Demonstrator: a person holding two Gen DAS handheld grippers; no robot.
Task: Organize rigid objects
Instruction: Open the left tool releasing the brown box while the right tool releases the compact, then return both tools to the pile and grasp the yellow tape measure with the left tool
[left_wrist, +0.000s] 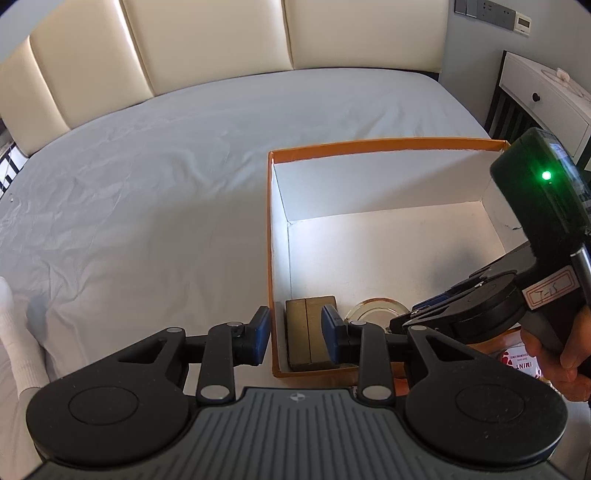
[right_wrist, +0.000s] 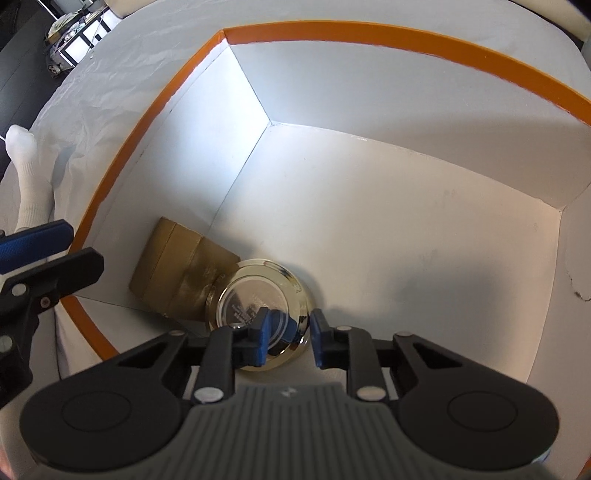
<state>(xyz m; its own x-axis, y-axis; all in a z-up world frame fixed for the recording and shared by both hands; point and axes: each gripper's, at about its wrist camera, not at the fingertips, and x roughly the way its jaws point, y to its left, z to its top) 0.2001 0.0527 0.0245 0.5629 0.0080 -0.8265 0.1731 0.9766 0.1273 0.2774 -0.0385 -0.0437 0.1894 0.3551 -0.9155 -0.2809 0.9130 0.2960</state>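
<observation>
An orange-rimmed white box (left_wrist: 388, 142) lies open on the bed. A gold rectangular case (left_wrist: 308, 332) leans in its near left corner, and beside it rests a round shiny gold dish (left_wrist: 376, 308). My left gripper (left_wrist: 295, 325) straddles the box's left wall, one blue pad outside and one inside above the case, with a clear gap between the pads and nothing pinched. In the right wrist view my right gripper (right_wrist: 288, 332) points down into the box (right_wrist: 369, 33). Its pads sit narrowly on either side of the dish's (right_wrist: 255, 291) near rim, next to the case (right_wrist: 173, 269).
The grey bedsheet (left_wrist: 147, 184) spreads to the left and behind, up to a cream padded headboard (left_wrist: 203, 37). A white nightstand (left_wrist: 546, 96) stands at the far right. A person's white sock (left_wrist: 14, 332) rests at the left edge. A hand (left_wrist: 565, 354) holds the right gripper's handle.
</observation>
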